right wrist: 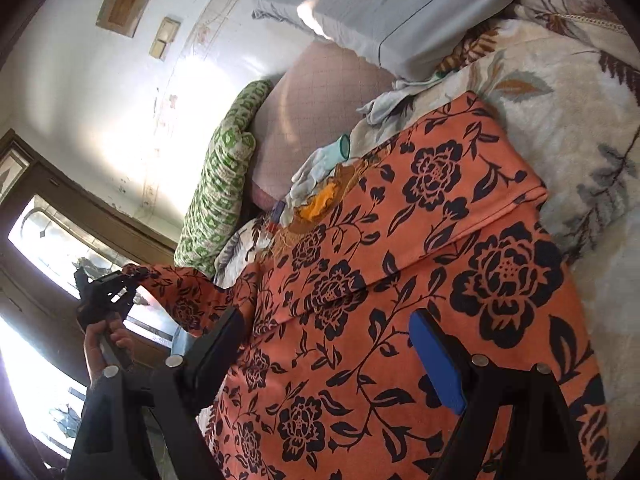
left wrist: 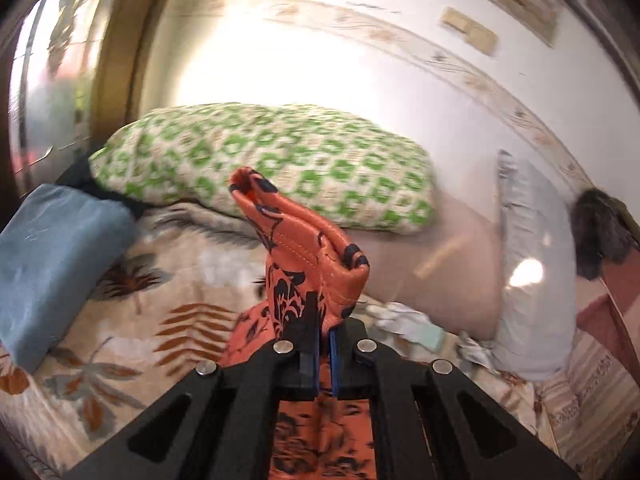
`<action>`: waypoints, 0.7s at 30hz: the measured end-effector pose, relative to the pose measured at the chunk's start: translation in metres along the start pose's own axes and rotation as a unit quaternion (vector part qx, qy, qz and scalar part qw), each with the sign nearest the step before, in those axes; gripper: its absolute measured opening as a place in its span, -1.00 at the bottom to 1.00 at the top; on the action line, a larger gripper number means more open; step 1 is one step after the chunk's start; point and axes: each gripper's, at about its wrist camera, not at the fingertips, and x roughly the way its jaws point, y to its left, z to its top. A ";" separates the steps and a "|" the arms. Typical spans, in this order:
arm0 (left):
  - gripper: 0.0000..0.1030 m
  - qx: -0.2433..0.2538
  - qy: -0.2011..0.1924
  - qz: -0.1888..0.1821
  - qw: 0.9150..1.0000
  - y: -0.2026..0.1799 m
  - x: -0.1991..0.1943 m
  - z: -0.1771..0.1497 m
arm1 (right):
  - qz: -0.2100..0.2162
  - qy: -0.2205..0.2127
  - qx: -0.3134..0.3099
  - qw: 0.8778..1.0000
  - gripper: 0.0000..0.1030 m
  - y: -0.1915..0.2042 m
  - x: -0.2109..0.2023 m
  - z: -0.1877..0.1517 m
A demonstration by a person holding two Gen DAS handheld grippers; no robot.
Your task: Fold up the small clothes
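An orange garment (right wrist: 420,280) with black flowers lies spread on the leaf-print bed cover. My left gripper (left wrist: 323,340) is shut on one stitched edge of the orange garment (left wrist: 304,248), which stands up above the fingers and hangs below them. In the right wrist view the left gripper (right wrist: 132,272) is held by a hand at the left, lifting that end of the cloth off the bed. My right gripper (right wrist: 324,340) hovers over the garment's middle, open wide, with one blue pad (right wrist: 436,360) showing; nothing is between its fingers.
A green-patterned pillow (left wrist: 264,160), a pink cushion (right wrist: 316,120) and a grey folded cloth (right wrist: 380,8) lie at the head of the bed (left wrist: 80,360). A blue folded item (left wrist: 48,264) sits at the left. Small pale clothes (right wrist: 320,168) lie beside the garment. A window (right wrist: 48,248) is behind.
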 end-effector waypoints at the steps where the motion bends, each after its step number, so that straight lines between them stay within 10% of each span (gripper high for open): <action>1: -0.94 0.018 -0.002 -0.017 1.000 -0.028 0.001 -0.006 | 0.003 -0.009 0.010 1.000 0.68 -0.004 -0.006 0.003; 10: -0.91 0.130 0.091 -0.097 0.982 -0.218 0.080 -0.140 | 0.017 -0.110 0.123 0.986 0.68 -0.054 -0.061 0.029; 14: 0.00 0.177 0.235 -0.081 0.952 -0.239 0.145 -0.227 | 0.016 -0.125 0.154 0.980 0.68 -0.071 -0.070 0.035; 16: 0.01 0.159 0.298 -0.104 0.935 -0.233 0.152 -0.252 | 0.016 -0.128 0.157 0.979 0.69 -0.073 -0.072 0.037; 21: 0.33 0.152 0.250 -0.118 0.949 -0.197 0.105 -0.221 | 0.010 -0.116 0.147 0.982 0.69 -0.072 -0.063 0.038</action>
